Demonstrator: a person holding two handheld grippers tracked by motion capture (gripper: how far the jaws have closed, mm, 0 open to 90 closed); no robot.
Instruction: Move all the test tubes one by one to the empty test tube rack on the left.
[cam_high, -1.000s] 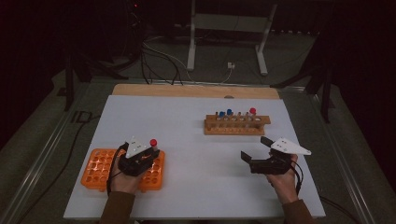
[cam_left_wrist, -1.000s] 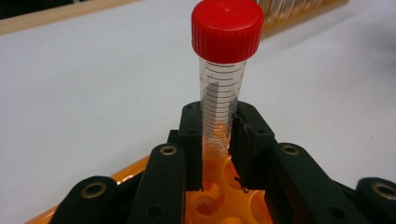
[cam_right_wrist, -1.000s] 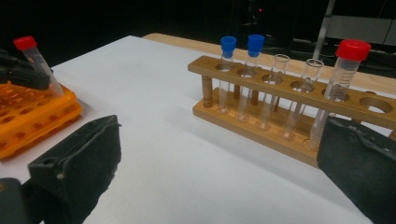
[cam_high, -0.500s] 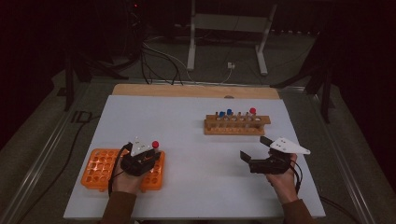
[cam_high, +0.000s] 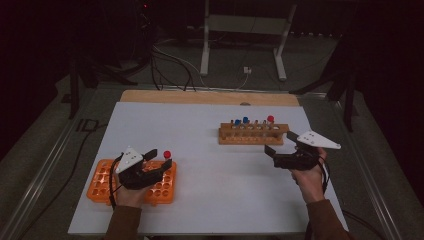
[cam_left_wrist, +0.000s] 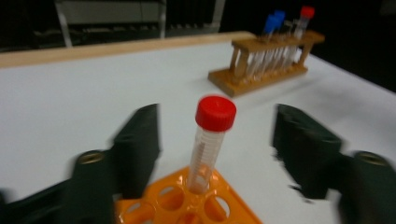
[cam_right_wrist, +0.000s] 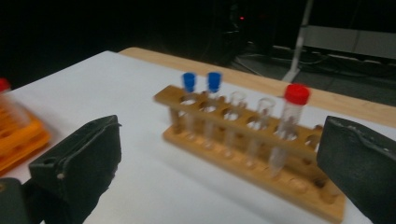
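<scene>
Left tool (cam_left_wrist: 215, 140) is spread wide, w/ the red-capped clear plastic tube (cam_left_wrist: 211, 140) between its jaws, not touched. Tube stands in a corner hole of the orange plastic rack (cam_high: 102, 182). A bump could tip it. Right tool (cam_high: 272, 155) is wide too, holding nothing, near the brown wooden tube rack (cam_right_wrist: 252, 149). Lots of bare white table (cam_high: 220, 185) between.

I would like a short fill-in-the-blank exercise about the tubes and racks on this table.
1. The tube between the left claw jaws has a ___ cap.
2. That tube stands in the ___ plastic rack.
3. The wooden rack holds two tubes with ___ caps and one red-capped tube.
4. The right claw is ___, with nothing between its jaws.

Missing words: red; orange; blue; open
</scene>
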